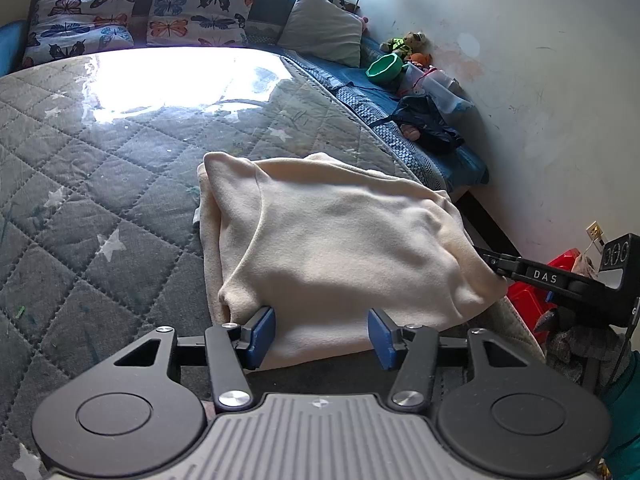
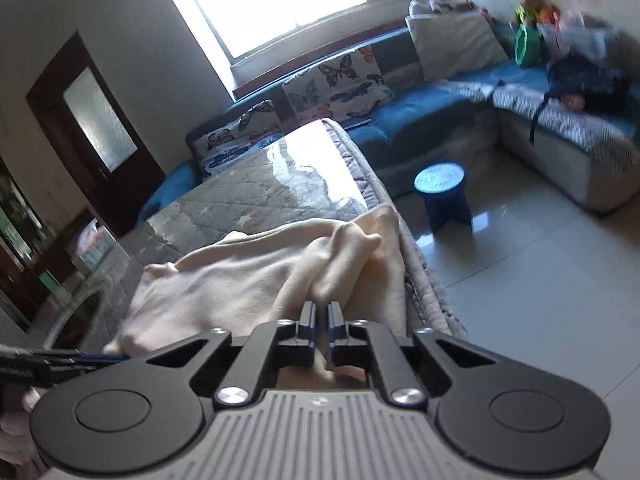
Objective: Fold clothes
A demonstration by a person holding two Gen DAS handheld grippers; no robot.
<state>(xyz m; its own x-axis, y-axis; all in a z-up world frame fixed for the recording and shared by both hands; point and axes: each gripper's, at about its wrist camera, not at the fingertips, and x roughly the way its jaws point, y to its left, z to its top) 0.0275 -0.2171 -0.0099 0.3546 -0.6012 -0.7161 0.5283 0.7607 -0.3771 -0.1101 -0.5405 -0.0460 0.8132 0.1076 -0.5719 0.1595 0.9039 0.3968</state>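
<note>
Cream garment partly folded at the near right edge of the quilted mattress

The left gripper (image 1: pixel 322 332) stands wide, its blue pads empty, poised over the near hem of the cream garment (image 1: pixel 336 240), likely ready to pin or take it. The right gripper (image 2: pixel 321 322) is pinched narrow on a bunched ridge of cloth, apparently to carry a fold. Only the right wrist view shows the mattress (image 2: pixel 240 196) edge and the blue stool (image 2: pixel 442 196) on the floor beyond.
</note>
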